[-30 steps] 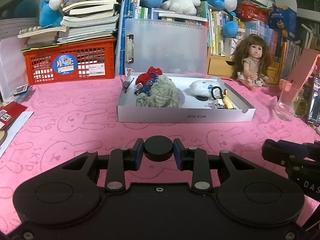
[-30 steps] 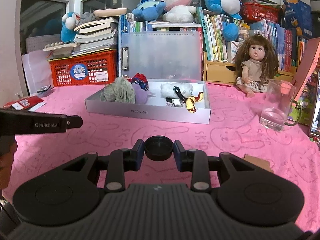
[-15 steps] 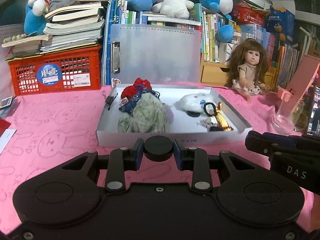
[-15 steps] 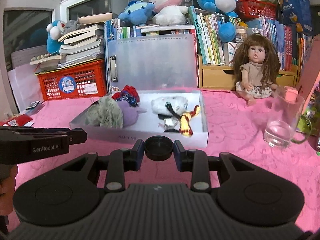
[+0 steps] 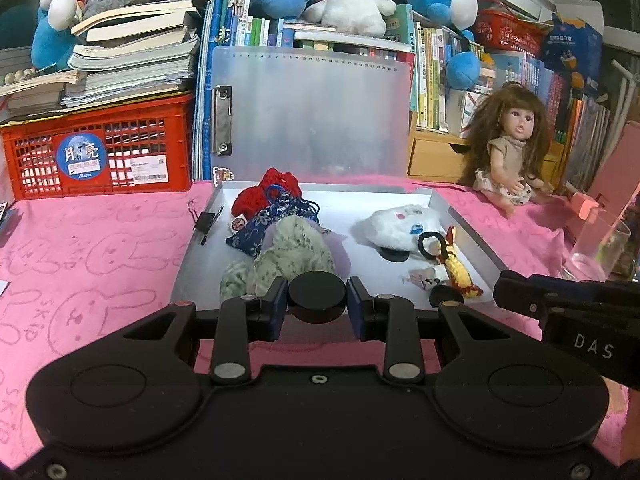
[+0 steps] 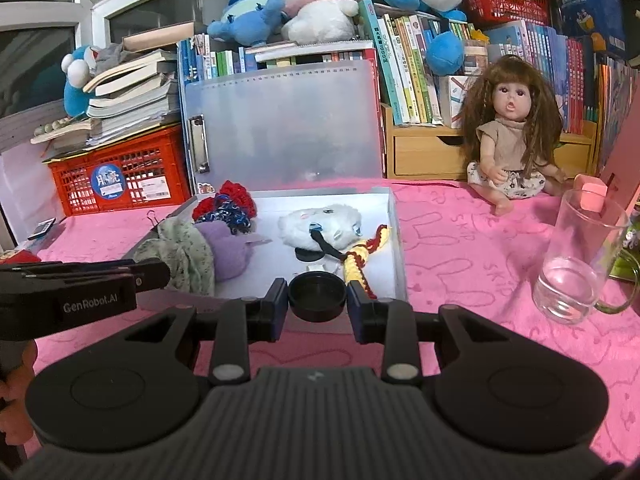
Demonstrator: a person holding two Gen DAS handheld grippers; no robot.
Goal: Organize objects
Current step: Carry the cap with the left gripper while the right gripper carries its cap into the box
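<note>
The left gripper [image 5: 317,305] was clamped on a black disc [image 5: 317,297], pinched between its two blue-padded fingers [image 5: 277,309] at the lower centre of the left wrist view. The right gripper [image 6: 317,303] was likewise closed on a black cap [image 6: 317,295], hollow side up, at the lower centre of the right wrist view. Each gripper was seen in the other's view: the right one at the right edge of the left view, the left one at the left edge of the right view, with part of a hand [image 6: 16,380] below it.

A grey tray [image 5: 460,216] was laid on a pink cloth [image 5: 100,264] in the middle of both views, directly behind the gripped pieces. In its left half a red knit pouch [image 5: 264,194], a blue patterned pouch [image 5: 276,216], a green cloth bundle [image 5: 288,256] and a purple pouch [image 6: 228,248] were piled together, touching. In its right half a white plush [image 5: 400,224], a black hair tie [image 5: 430,242] and a yellow knit cord [image 5: 458,272] were gathered. A binder clip [image 5: 204,220] was seen at the tray's left rim.

A frosted clipboard [image 5: 312,112] was propped upright behind the tray. A red crate [image 5: 100,152] with stacked books on top was placed at the upper left, a doll [image 6: 512,140] was seated at the upper right, and a glass jug [image 6: 576,260] was stood at the right, well apart from the tray.
</note>
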